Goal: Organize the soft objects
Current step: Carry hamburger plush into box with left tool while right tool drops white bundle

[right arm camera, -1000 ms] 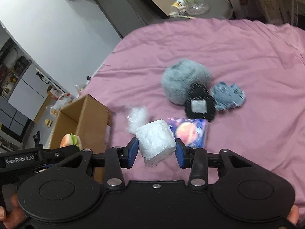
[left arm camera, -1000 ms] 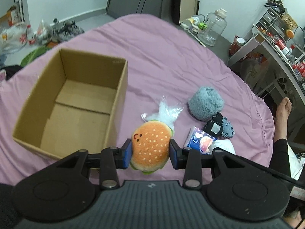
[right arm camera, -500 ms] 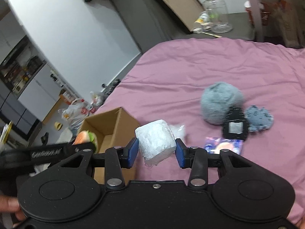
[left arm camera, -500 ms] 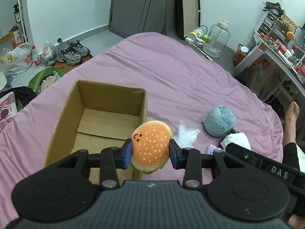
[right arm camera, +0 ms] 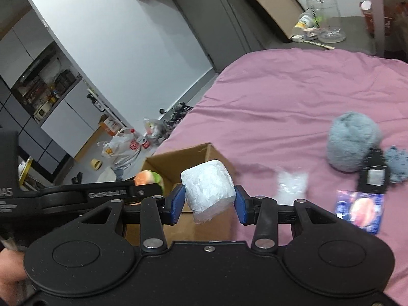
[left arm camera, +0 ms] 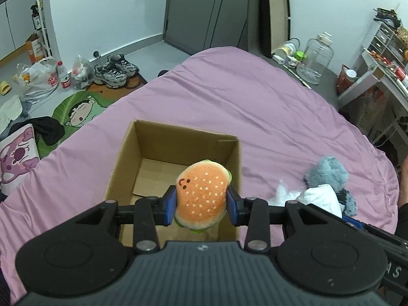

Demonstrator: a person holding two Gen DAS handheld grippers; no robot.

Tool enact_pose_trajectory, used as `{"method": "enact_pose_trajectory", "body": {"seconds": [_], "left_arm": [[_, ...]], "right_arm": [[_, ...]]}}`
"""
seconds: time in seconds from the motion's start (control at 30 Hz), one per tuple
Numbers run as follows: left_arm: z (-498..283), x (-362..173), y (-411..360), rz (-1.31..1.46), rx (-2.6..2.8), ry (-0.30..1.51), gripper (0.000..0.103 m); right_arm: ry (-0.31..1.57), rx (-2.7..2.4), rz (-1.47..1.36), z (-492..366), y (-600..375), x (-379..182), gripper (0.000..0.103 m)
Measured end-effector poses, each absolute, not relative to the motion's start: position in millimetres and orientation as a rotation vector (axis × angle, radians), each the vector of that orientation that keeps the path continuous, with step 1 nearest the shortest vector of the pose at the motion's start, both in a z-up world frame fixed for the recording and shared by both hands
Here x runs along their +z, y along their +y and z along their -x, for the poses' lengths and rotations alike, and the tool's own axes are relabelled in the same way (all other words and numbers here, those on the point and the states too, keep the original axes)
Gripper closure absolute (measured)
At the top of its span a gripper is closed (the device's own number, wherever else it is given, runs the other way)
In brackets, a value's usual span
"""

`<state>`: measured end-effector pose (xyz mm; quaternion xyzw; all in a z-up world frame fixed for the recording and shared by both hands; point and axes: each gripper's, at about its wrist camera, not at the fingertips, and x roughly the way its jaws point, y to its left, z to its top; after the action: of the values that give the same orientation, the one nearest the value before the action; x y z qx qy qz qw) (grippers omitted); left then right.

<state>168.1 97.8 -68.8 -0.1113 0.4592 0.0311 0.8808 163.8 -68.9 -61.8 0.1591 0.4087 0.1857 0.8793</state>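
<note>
My left gripper (left arm camera: 201,206) is shut on a plush burger toy (left arm camera: 202,193) and holds it above the open cardboard box (left arm camera: 127,148) on the purple bed. My right gripper (right arm camera: 208,204) is shut on a white wrapped tissue roll (right arm camera: 207,186) and holds it above the box's right wall (right arm camera: 178,158). The burger toy (right arm camera: 148,177) also shows in the right wrist view, and the roll (left arm camera: 321,196) shows in the left wrist view. A fluffy grey ball (right arm camera: 353,140), a black pouch (right arm camera: 373,176), a grey-blue cloth (right arm camera: 396,163), a clear plastic bag (right arm camera: 292,185) and a printed packet (right arm camera: 362,209) lie on the bed.
The purple bed sheet (left arm camera: 229,97) stretches beyond the box. Shoes (left arm camera: 114,71), plastic bags (left arm camera: 38,81) and a floor mat (left arm camera: 79,112) lie on the floor to the left. A glass jar (left arm camera: 316,58) and shelves (left arm camera: 382,58) stand at the far right.
Both grippers have moved left with their loads. The burger toy is now over the box's inside and the tissue roll is over the box's right wall.
</note>
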Motion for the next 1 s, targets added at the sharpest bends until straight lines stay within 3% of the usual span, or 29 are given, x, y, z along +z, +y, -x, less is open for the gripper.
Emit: {"method": "enact_pose_trajectory", "body": {"seconds": [0.5, 0.6, 0.67, 0.73, 1.0], "left_arm": [[-212.9, -93.4, 138.9, 0.223, 0.127, 0.981, 0.062], [-217.6, -96.5, 144.8, 0.21, 0.126, 0.989, 0.056], [-220.0, -98.0, 148.2, 0.199, 0.1, 0.991, 0.045], [-220.0, -98.9, 153.3, 0.202, 0.102, 0.995, 0.04], [-213.9, -92.4, 172.1, 0.265, 0.125, 0.976, 0.039]], "right_arm": [[0.889, 0.424, -0.332, -196.3, -21.1, -75.9, 0.062], [0.892, 0.416, -0.31, -202.6, -9.9, -78.9, 0.062], [0.898, 0.412, -0.313, -206.6, -6.3, -82.6, 0.062], [0.905, 0.408, -0.321, -209.0, -3.9, -85.4, 0.062], [0.905, 0.403, -0.356, -215.3, 0.9, -87.4, 0.058]]}}
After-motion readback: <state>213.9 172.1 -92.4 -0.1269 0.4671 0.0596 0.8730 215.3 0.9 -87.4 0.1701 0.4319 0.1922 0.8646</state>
